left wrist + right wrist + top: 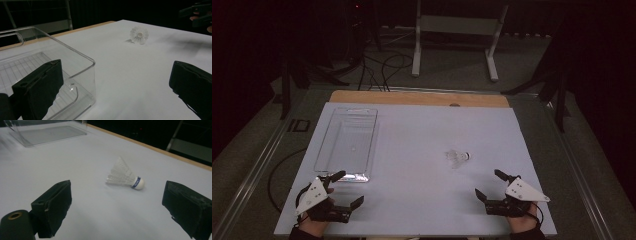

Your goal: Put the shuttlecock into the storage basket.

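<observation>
The shuttlecock lies right of centre, cork pointing right, nearer the right gripper; both it and the left gripper gape empty.

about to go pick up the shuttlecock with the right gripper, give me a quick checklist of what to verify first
1. Right gripper jaws wide open: ok.
2. Shuttlecock lies free on its side on the table, nothing touching it: ok.
3. Path from right gripper to shuttlecock unobstructed: ok.
4. Left gripper open, holding nothing, parked near the clear bin's near end, away from the shuttlecock: ok.
5. Clear bin has nothing inside: ok.
6. Whether the jaws will grip the skirt without crushing it: cannot tell.
</observation>
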